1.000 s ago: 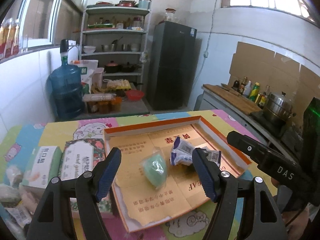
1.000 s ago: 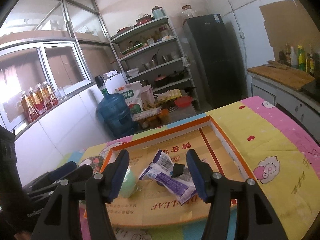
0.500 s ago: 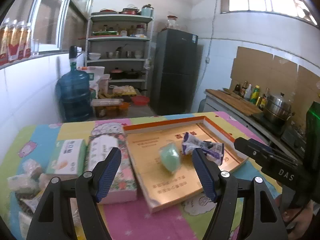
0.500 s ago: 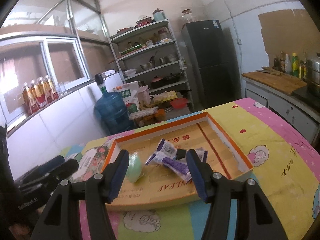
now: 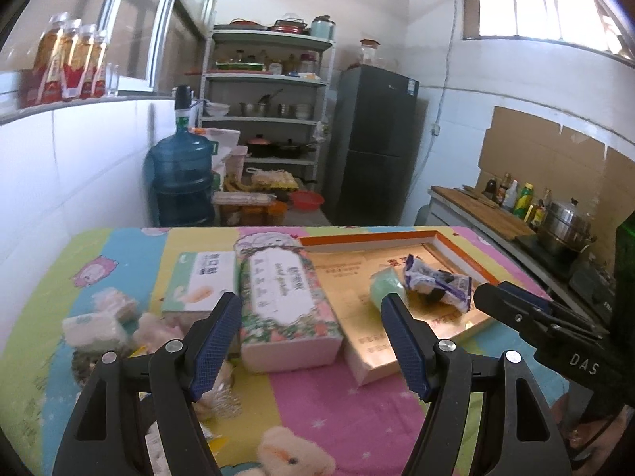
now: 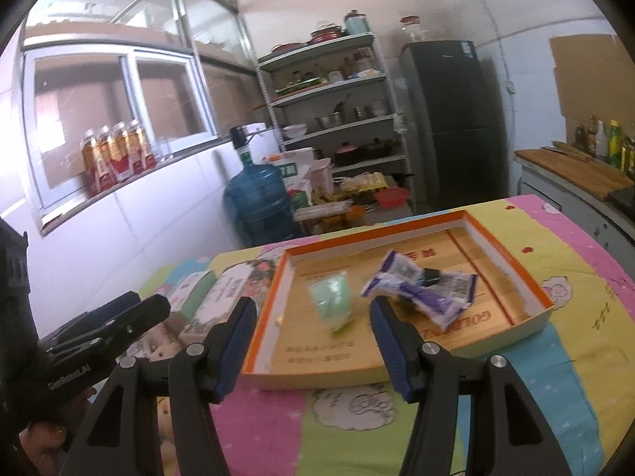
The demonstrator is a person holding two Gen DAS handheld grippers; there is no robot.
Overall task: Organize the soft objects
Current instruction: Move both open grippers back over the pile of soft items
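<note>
Hovering over the table, both grippers have their jaws spread wide and nothing is pinched in either one. The left gripper [image 5: 311, 341] hangs above the near left part of the table, blue pads facing each other, with a flowery tissue box [image 5: 285, 297] sitting just past its tips. Right next to that box on the left is a smaller white and green tissue pack [image 5: 202, 281], the two side by side. Further left there's a loose heap of little soft packs [image 5: 93, 325], kind of blurry, can't really make out what each one is. A pale plush toy [image 5: 293, 456] pokes up at the very near edge between the left gripper's arms.

The right gripper [image 6: 313, 341] is just as wide apart and hangs over the near rim of the shallow cardboard tray [image 6: 512, 246] with the orange border. Inside the tray lies a soft green pouch [image 6: 331, 303] toward the left and a crumpled purple and white packet [image 6: 420, 289] just right of it, near each other, not sure they touch. Something small and dark sits on the packet, too small to tell.

Everything rests on a colourful cartoon tablecloth [image 6: 575, 301]. Behind the table stand a blue water jug [image 5: 180, 182], a shelf rack [image 5: 266, 119] full of pots and a dark fridge [image 5: 373, 146].
</note>
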